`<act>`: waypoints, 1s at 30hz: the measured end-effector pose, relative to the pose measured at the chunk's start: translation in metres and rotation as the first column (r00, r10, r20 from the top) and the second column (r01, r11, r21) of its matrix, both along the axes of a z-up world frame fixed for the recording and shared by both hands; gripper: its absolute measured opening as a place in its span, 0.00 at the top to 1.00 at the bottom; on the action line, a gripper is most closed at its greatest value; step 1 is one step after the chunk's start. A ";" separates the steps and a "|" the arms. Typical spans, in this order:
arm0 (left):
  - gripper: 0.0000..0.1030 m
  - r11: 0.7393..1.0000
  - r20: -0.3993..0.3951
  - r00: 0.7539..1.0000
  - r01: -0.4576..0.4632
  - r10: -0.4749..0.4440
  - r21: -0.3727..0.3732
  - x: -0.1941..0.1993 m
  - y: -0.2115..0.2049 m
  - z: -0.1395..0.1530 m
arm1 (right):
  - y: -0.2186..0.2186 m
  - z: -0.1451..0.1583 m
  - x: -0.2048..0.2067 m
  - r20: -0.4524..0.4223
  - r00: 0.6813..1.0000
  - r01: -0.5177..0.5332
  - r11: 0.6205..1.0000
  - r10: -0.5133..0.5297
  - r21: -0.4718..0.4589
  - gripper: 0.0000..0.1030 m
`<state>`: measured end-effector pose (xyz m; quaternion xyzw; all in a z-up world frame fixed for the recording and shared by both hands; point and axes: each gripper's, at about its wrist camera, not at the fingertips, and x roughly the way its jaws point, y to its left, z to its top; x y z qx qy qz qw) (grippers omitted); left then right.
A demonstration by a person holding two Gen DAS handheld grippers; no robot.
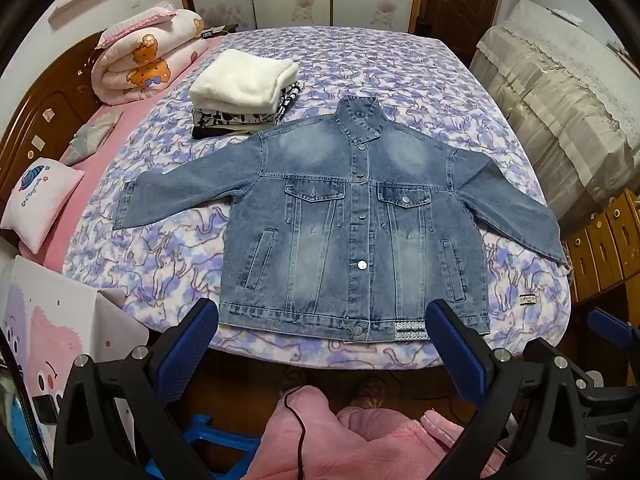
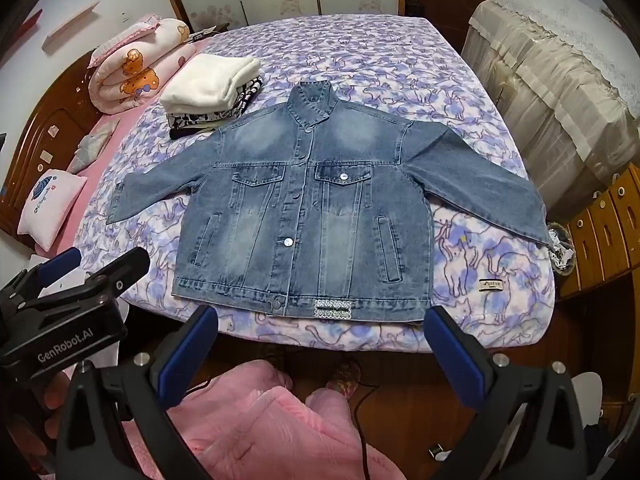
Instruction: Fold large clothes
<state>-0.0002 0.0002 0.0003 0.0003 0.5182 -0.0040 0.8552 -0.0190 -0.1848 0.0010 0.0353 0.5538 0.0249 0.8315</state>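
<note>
A blue denim jacket [image 1: 352, 220] lies flat and buttoned on the bed, front up, collar away from me, both sleeves spread out to the sides. The same jacket [image 2: 308, 216] fills the middle of the right wrist view. My left gripper [image 1: 320, 340] hangs open just short of the jacket's hem, nothing between its blue pads. Also open and empty, my right gripper [image 2: 320, 344] hovers before the hem near the bed's front edge. The left gripper's black body [image 2: 68, 304] shows at the left of the right wrist view.
The bed [image 1: 160, 264] has a purple cat-print cover. A stack of folded clothes [image 1: 244, 96] with a white one on top sits behind the jacket's left shoulder. A rolled pink quilt [image 1: 140, 60] and a small pillow [image 1: 40, 200] lie at left. A covered cabinet [image 1: 560, 92] stands at right. Pink sleeves [image 2: 260, 424] are below.
</note>
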 end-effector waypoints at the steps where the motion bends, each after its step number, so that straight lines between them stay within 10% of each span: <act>1: 0.00 1.000 0.000 1.000 0.000 0.000 0.002 0.000 0.000 0.000 | 0.000 0.000 0.000 0.002 1.000 0.000 1.000 0.000 0.001 0.00; 30: 0.00 1.000 0.029 1.000 0.011 -0.011 0.005 0.009 -0.004 0.009 | -0.006 -0.002 0.006 0.000 1.000 0.002 1.000 -0.002 -0.007 0.00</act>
